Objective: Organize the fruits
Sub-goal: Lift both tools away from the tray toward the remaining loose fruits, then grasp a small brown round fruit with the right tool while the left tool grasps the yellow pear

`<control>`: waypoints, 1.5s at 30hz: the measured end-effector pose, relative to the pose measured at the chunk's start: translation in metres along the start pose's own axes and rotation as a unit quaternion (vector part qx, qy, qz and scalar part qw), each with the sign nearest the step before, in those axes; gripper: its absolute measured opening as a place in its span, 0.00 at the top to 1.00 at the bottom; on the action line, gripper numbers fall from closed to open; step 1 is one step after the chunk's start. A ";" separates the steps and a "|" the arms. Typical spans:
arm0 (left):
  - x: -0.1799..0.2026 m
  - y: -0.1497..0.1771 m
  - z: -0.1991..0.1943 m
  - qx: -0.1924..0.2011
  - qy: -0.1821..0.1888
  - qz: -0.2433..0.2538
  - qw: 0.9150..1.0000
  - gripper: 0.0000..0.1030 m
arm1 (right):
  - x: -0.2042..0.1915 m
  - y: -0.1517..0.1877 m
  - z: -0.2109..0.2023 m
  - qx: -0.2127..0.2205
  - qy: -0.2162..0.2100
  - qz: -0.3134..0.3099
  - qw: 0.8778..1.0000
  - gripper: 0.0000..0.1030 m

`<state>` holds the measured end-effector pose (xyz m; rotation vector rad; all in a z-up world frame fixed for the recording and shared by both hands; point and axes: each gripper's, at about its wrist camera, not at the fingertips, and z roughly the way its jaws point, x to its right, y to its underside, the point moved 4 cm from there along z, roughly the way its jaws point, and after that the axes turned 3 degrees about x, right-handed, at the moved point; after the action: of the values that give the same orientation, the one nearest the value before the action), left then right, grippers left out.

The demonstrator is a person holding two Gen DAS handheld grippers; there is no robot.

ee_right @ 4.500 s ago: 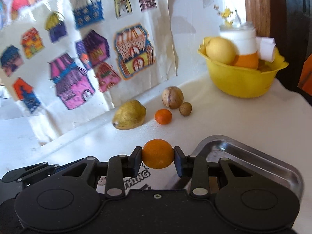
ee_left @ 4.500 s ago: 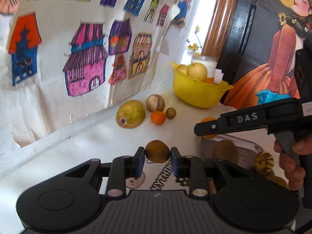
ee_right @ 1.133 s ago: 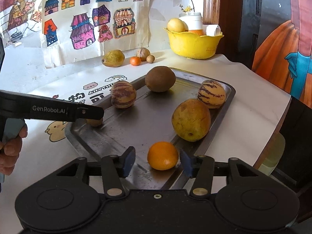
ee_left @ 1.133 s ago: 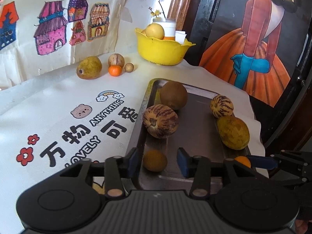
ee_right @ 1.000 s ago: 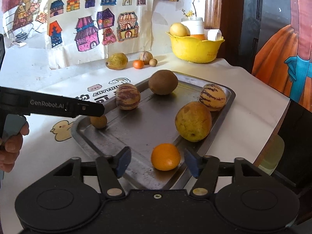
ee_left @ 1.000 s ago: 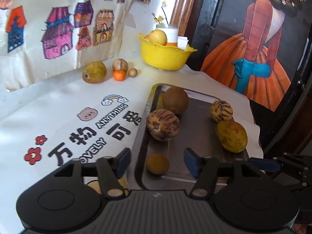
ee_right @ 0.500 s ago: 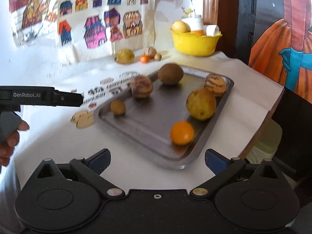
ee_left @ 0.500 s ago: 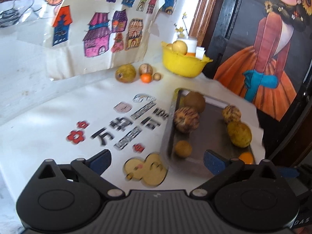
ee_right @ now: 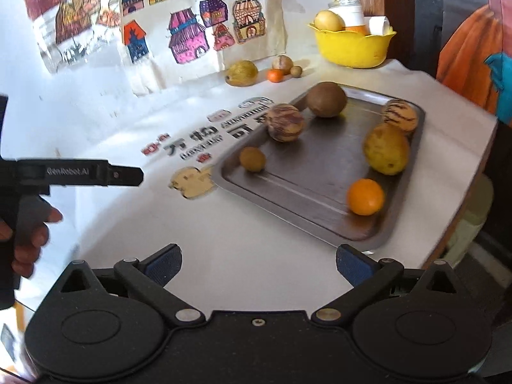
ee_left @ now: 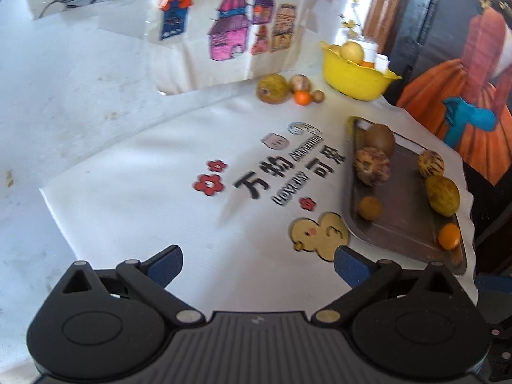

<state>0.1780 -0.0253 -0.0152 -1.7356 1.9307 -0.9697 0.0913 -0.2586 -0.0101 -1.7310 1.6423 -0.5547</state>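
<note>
A steel tray lies on the white printed cloth with several fruits in it: an orange, a small brown fruit, two striped melons, a brown round fruit and a yellow-green one. My left gripper is open and empty, back over the cloth left of the tray. My right gripper is open and empty, short of the tray's near edge.
By the wall lie a pear-like fruit, a small orange and two brown fruits. A yellow bowl with fruit and a cup stands at the back right. The table edge drops off right of the tray. A hand holds the left gripper's handle.
Both grippers opened wide, left the small brown fruit and the orange lying in the tray, and drew back toward me, the left one also swinging left over the cloth.
</note>
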 end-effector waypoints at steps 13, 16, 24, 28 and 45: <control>-0.029 -0.054 0.010 0.039 -0.037 -0.013 0.998 0.00 | 0.003 -0.068 0.003 0.060 -0.026 0.001 0.998 0.00; -0.028 -0.067 0.017 0.059 -0.032 0.003 0.998 0.00 | 0.015 -0.089 0.003 0.083 -0.010 -0.006 0.996 0.00; 0.000 -0.099 0.045 0.138 -0.014 0.094 0.986 0.00 | 0.040 -0.157 0.016 0.093 0.020 -0.034 0.995 0.01; 0.019 -0.113 0.064 0.168 -0.006 0.158 0.973 0.00 | 0.041 -0.192 0.023 0.099 0.023 -0.037 0.994 0.01; 0.047 -0.140 0.151 0.183 0.037 0.317 0.930 0.00 | 0.075 -0.283 0.136 0.052 0.005 0.059 0.997 0.04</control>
<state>0.3726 -0.1083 -0.0146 -0.7945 1.9917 -1.0517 0.3934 -0.3145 0.0905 -1.5474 1.6812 -0.5827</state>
